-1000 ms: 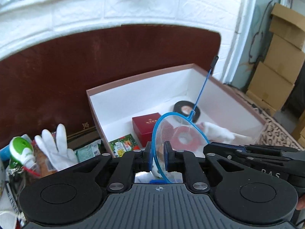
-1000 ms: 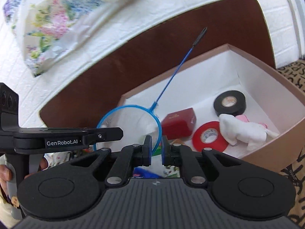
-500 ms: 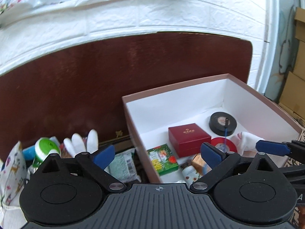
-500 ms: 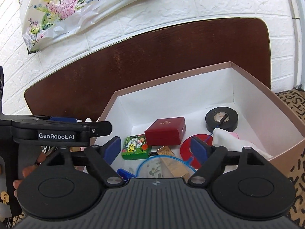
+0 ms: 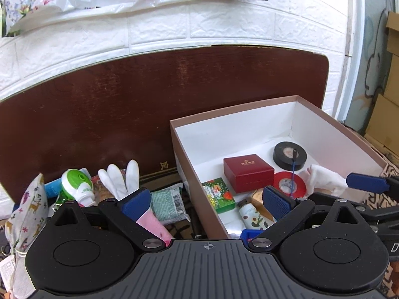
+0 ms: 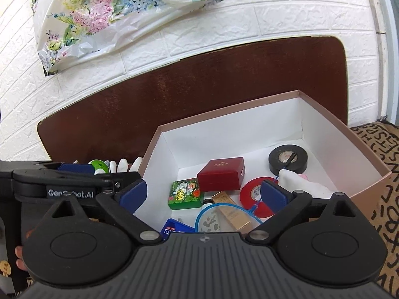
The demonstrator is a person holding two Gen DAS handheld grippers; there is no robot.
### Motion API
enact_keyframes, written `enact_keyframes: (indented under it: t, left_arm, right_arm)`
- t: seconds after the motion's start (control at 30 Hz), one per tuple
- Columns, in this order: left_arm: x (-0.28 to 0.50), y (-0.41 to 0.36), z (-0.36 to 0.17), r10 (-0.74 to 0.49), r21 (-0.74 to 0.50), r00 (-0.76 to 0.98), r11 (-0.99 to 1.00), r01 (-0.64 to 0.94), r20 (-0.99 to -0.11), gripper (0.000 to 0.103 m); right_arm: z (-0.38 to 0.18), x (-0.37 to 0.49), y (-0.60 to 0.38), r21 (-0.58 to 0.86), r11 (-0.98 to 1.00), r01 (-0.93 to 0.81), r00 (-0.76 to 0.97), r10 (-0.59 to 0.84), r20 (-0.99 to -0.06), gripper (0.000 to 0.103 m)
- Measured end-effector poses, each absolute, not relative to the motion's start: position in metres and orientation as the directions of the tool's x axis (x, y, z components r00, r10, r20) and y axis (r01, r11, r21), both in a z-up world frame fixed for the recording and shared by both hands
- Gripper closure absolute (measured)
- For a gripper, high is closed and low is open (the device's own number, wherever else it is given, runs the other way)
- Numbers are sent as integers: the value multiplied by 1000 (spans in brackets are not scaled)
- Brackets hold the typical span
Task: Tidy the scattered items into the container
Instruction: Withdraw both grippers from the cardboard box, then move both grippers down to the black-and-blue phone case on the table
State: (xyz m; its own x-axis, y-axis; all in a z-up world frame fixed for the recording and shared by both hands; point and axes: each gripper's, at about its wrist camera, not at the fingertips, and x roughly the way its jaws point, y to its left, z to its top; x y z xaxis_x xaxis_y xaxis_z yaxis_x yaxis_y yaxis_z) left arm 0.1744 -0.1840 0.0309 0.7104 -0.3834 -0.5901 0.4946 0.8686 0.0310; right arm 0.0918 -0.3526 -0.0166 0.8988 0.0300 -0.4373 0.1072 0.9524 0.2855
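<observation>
A pink-rimmed white box (image 5: 249, 107) (image 6: 224, 114) holds a red case (image 5: 248, 172) (image 6: 220, 173), black tape (image 5: 289, 155) (image 6: 288, 158), red tape (image 5: 289, 185) (image 6: 251, 194), a green packet (image 5: 218, 195) (image 6: 185, 194), a white cloth (image 5: 324, 179) and a small blue net (image 6: 214, 218) lying flat, its handle (image 5: 294, 167) over the tapes. My left gripper (image 5: 207, 200) is open and empty over the box's left wall. My right gripper (image 6: 203, 195) is open and empty above the box. Scattered left of the box are a white glove (image 5: 119, 177), a green-white bottle (image 5: 77, 185) and a teal packet (image 5: 167, 203).
A dark wooden board (image 5: 124, 104) leans on the white brick wall behind. A patterned cloth pouch (image 5: 25, 214) lies far left. A floral plastic bag (image 6: 112, 12) hangs above. Cardboard boxes (image 5: 389, 99) stand at the right. A patterned rug (image 6: 384, 174) lies under the box.
Both grippers were shut on the blue net's hoop a second ago. They opened, the net dropped into the box, and both views have drawn back and up.
</observation>
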Motion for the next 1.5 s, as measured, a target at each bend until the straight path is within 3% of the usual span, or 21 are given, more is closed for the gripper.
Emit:
enact_keyframes:
  t: [0.4, 0.77, 1.0, 1.13, 1.37, 1.5]
  left_arm:
    - [135, -147, 35, -393, -23, 713, 884, 468, -580, 1]
    - [83, -80, -2, -356, -123, 708, 925, 359, -610, 1]
    - [51, -46, -45, -323, -145, 679, 940, 307, -659, 1]
    - [49, -26, -66, -296, -154, 650, 951, 267, -700, 1]
    - [60, -8, -72, -311, -200, 638, 950, 242, -704, 5]
    - [75, -20, -74, -331, -198, 631, 941, 274, -702, 7]
  right_arm:
    - [-2, 64, -330, 313, 948, 52, 904, 88, -418, 2]
    - [-22, 29, -267, 255, 967, -25, 897, 135, -421, 2]
    - [-53, 9, -235, 268, 959, -91, 857, 213, -469, 1]
    - [-75, 4, -217, 211, 974, -86, 833, 187, -521, 1]
    - [-101, 8, -204, 131, 987, -92, 799, 152, -582, 2]
    - [-107, 17, -191, 90, 981, -172, 777, 191, -600, 8]
